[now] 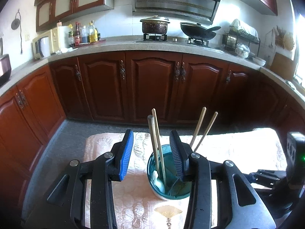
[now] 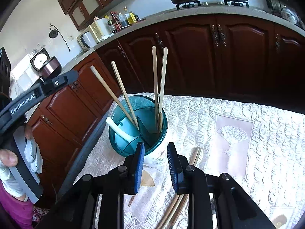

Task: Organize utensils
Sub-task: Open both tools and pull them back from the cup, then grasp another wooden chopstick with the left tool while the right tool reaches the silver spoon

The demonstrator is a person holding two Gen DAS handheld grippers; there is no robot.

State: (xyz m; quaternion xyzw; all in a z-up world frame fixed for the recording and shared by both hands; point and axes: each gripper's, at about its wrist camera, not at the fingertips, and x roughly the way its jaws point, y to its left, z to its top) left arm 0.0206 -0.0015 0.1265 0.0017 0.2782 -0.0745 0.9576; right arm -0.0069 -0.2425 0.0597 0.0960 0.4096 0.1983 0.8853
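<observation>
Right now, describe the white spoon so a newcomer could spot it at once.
Find the pale quilted table cloth, then the teal utensil holder standing on it. Its white spoon lies slanted in the compartment left of the dark divider; unlike the thin wooden chopsticks rising around it, it is short, thick and glossy white.

Both wrist views face the kitchen cabinets (image 1: 152, 84). The left looks level and close over the teal holder (image 1: 167, 171); the right looks down on it (image 2: 137, 126) from nearby.
</observation>
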